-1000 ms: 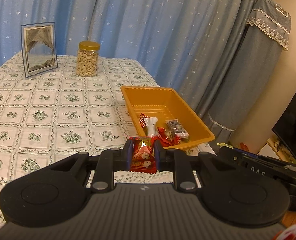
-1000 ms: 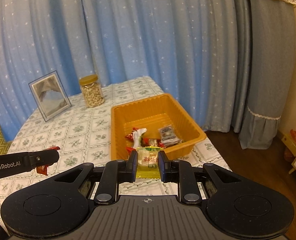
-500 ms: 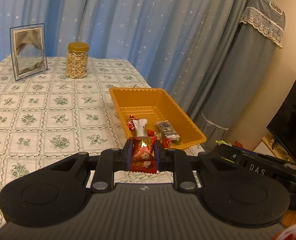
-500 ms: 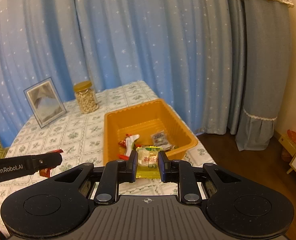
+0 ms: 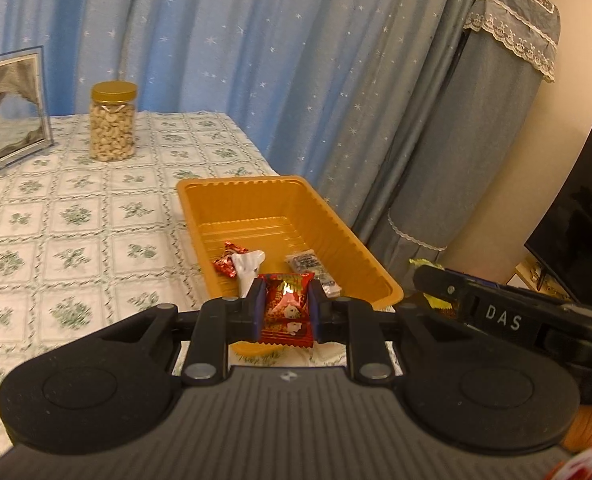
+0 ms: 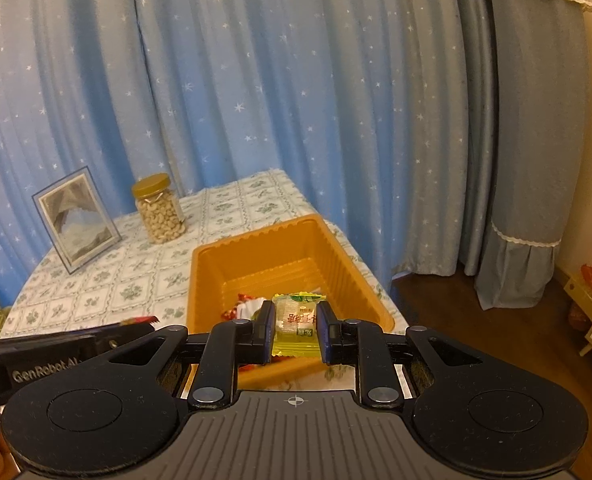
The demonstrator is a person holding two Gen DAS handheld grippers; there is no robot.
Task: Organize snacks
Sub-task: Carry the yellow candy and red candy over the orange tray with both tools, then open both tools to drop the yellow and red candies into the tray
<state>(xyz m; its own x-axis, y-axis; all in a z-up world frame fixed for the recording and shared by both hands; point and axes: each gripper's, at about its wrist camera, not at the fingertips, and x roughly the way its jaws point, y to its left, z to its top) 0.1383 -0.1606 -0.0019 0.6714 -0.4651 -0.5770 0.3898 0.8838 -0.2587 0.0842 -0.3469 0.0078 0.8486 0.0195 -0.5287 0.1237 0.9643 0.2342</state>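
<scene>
Right now I have two grippers up, one snack packet in each. My left gripper [image 5: 284, 307] is pinched tight on a red packet [image 5: 286, 309], glossy foil with a crimped lower edge and small pale cartoon faces printed on it; it stands upright between the blue pads. My right gripper [image 6: 296, 326] is clamped on a yellow packet [image 6: 297, 325], its middle a clear window over a pale biscuit, with green at the top corner and dark characters across the front.

Both packets hang just over the near end of one orange tray [image 5: 338, 222], a ribbed plastic tub standing at the right-hand edge of the table [image 5: 76, 236], which wears a green-and-white floral checked cloth. Inside the tray I count three loose snacks at its near end: one red twisted sweet [image 5: 227, 261], one white packet [image 5: 248, 268] leaning beside it, and one clear wrapper [image 5: 307, 261] with dark print by the right wall. More could lie behind my pads; I cannot tell.

Further back on the cloth stand one jar of cashews [image 5: 112, 127] with a gold lid and one picture frame [image 5: 11, 106], well apart from the tray. Blue star-dotted curtains [image 6: 296, 100] hang behind.
</scene>
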